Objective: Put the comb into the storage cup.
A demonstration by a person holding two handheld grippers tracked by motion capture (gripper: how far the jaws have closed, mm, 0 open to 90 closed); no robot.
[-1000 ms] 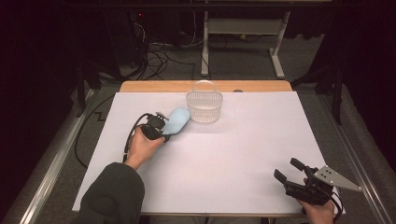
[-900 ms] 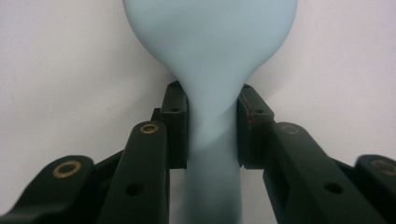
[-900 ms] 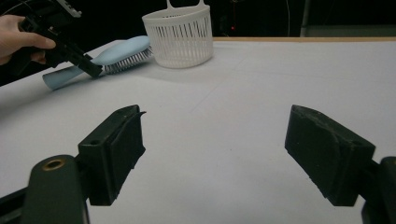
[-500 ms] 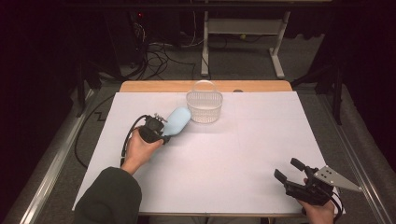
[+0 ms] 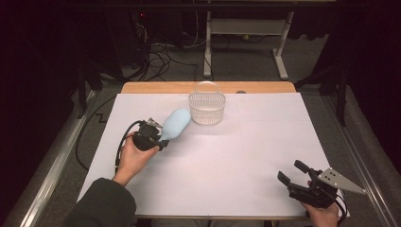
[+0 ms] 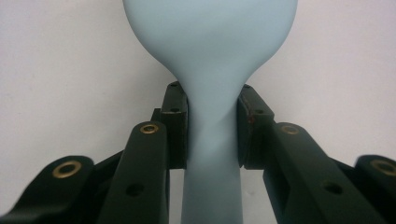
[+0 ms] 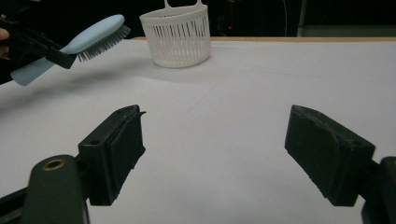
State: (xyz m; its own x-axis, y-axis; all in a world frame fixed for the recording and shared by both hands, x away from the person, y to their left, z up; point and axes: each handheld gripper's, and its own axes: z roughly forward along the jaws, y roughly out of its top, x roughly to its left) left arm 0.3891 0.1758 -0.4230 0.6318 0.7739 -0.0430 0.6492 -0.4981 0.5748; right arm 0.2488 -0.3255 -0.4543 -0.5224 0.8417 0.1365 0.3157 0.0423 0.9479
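Our left gripper [image 5: 160, 137] pinches the brush [image 5: 176, 124] by its narrow neck, so the bristled head hangs clear above the table [image 5: 227, 161] near the basket [image 5: 207, 108], while our right gripper [image 5: 294, 173] rests wide open, holding nothing.

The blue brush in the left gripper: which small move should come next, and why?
Probably carry the brush a little further, over the white basket's rim. The left gripper clamps its handle, its head is lifted off the table beside the basket, bristles down.

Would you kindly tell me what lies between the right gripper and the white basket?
Nothing: in the right gripper view, bare white table runs from the right gripper to the basket.
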